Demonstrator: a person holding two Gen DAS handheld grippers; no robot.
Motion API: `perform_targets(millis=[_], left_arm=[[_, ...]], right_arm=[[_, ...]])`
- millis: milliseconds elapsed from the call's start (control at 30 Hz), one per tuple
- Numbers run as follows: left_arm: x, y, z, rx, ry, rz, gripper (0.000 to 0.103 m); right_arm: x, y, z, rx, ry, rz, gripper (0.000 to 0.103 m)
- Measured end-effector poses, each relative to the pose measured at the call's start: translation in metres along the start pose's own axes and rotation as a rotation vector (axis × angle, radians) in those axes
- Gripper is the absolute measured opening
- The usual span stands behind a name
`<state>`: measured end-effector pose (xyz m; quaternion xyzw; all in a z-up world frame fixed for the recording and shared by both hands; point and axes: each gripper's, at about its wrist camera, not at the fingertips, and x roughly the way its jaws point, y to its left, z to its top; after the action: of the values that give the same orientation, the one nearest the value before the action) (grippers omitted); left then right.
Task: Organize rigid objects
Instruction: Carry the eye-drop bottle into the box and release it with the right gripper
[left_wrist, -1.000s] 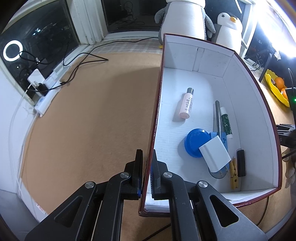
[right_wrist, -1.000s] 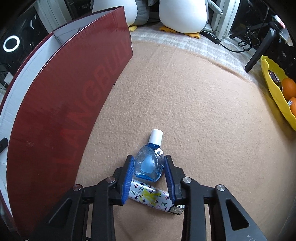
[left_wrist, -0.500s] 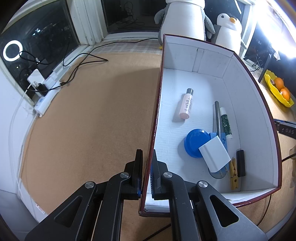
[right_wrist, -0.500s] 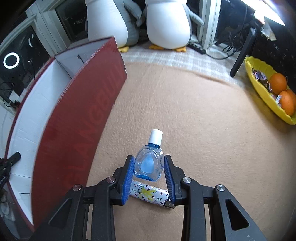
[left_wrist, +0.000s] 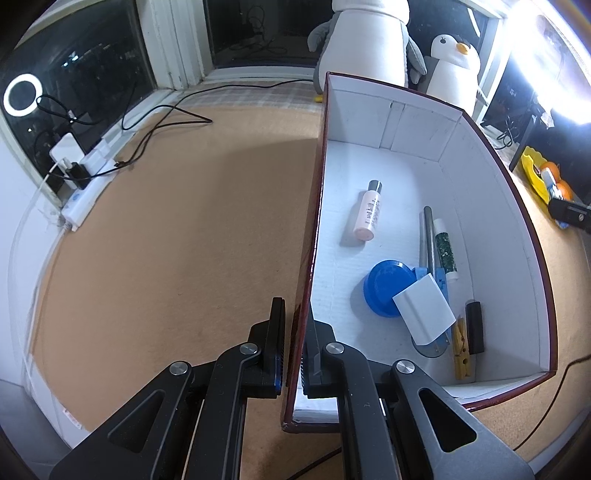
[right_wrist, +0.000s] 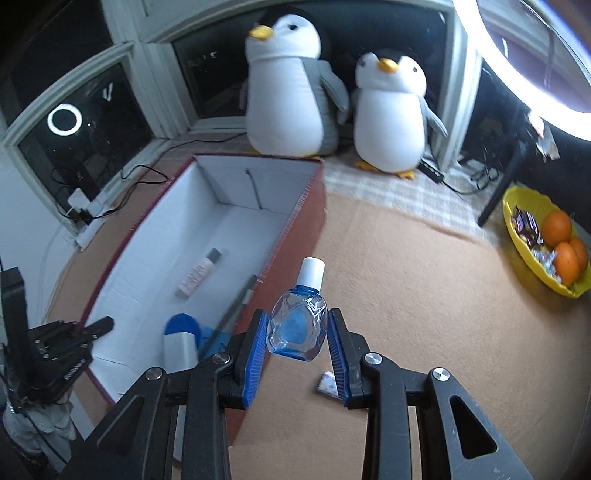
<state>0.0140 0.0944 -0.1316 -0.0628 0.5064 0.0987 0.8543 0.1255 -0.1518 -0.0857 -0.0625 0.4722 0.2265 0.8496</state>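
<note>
The right claw (right_wrist: 298, 349) gripped a clear blue plastic bottle (right_wrist: 298, 325) above the tan felt-covered counter (right_wrist: 424, 295), the left claw (left_wrist: 294, 345) pinched the maroon cardboard box's (left_wrist: 517, 206) wall, before plush penguins (right_wrist: 291, 88) and dark windows (right_wrist: 92, 122).

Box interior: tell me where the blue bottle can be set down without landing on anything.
Free: the box floor at the far end beyond the pink tube, and the strip along the gripped wall. Crowded: the near right corner, around the blue lid and white card.

hidden: patterned tube (right_wrist: 327, 384) mostly behind right gripper (right_wrist: 298, 350) | blurred: box (right_wrist: 295, 210) contents | cut: ring light (right_wrist: 535, 55)
</note>
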Motion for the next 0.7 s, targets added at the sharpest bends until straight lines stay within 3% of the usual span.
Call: perform_targets(millis=[367, 700], left_arm=[[0.002, 0.004, 0.0, 0.002, -0.01, -0.044, 0.005], [0.003, 0.005, 0.003, 0.01, -0.02, -0.076, 0.005]], right_arm=[[0.001, 0.052, 0.011, -0.07, -0.009, 0.035, 0.029], [0.035, 0.079, 0.011, -0.088, 0.059, 0.041, 0.029]])
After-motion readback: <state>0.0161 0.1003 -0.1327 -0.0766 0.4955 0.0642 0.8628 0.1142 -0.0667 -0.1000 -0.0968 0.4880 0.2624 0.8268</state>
